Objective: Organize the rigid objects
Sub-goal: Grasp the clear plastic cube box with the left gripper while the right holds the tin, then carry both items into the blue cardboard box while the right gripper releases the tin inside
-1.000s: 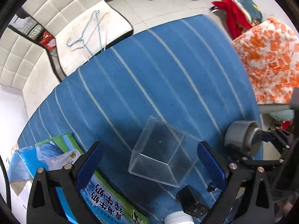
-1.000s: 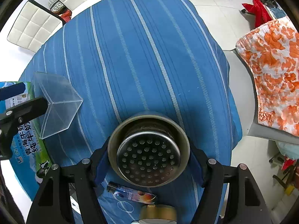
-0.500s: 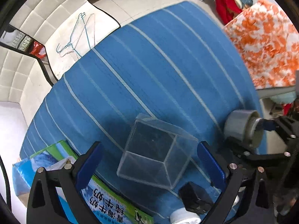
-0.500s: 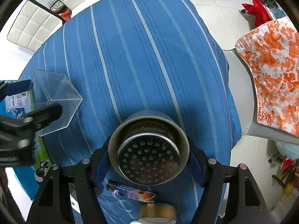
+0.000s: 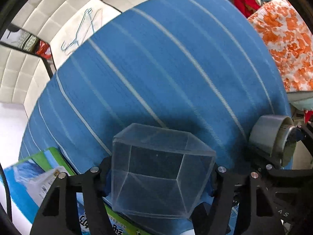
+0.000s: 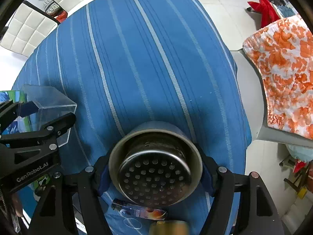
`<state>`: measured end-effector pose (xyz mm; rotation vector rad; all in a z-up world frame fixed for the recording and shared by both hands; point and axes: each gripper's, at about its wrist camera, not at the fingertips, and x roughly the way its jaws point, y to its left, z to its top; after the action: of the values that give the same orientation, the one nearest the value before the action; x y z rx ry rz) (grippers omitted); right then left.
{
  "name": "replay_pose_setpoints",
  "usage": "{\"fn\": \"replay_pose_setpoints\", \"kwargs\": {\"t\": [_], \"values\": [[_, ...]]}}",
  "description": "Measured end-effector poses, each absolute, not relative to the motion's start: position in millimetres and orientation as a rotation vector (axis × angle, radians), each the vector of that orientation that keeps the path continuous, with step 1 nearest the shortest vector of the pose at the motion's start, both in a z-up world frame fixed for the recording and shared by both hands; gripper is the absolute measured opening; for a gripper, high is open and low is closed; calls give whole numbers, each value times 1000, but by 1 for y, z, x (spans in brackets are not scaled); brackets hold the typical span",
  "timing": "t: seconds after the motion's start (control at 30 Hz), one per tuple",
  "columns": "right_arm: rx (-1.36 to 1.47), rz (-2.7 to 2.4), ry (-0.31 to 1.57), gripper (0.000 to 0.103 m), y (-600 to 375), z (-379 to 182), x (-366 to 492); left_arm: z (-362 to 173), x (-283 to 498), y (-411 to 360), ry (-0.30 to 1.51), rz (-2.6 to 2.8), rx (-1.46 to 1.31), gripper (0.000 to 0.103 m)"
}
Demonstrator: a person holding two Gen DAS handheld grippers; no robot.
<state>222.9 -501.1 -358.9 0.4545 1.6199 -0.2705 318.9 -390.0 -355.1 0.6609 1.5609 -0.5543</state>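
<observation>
A clear plastic box (image 5: 156,172) sits between the fingers of my left gripper (image 5: 159,178), which is shut on its sides over the blue striped tablecloth (image 5: 166,68). The box also shows at the left of the right wrist view (image 6: 47,101). My right gripper (image 6: 154,174) is shut on a steel cup with a perforated strainer inside (image 6: 154,174), held above the cloth. The cup shows at the right edge of the left wrist view (image 5: 273,139).
A green and blue milk carton (image 5: 39,180) lies left of the box. A small printed tube (image 6: 138,208) and a gold lid (image 6: 168,227) lie under the cup. White padded chairs (image 5: 29,45) stand beyond the table, an orange patterned cloth (image 6: 281,68) at the right.
My left gripper has moved forward around the clear box and shut on it. The right gripper has kept its hold on the cup, nearly still.
</observation>
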Motion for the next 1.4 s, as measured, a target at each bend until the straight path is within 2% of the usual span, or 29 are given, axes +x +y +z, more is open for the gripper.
{"fn": "replay_pose_setpoints", "kwargs": {"t": [0.27, 0.53, 0.9, 1.4], "values": [[389, -285, 1589, 74, -497, -353, 218, -343, 311, -378, 1490, -450, 649, 63], [381, -285, 1547, 74, -495, -332, 211, -304, 292, -367, 1422, -384, 560, 63], [340, -234, 1435, 74, -475, -254, 203, -226, 277, -328, 1305, -330, 421, 63], [255, -52, 1316, 74, -327, -144, 211, -149, 250, -196, 1245, -218, 212, 63]]}}
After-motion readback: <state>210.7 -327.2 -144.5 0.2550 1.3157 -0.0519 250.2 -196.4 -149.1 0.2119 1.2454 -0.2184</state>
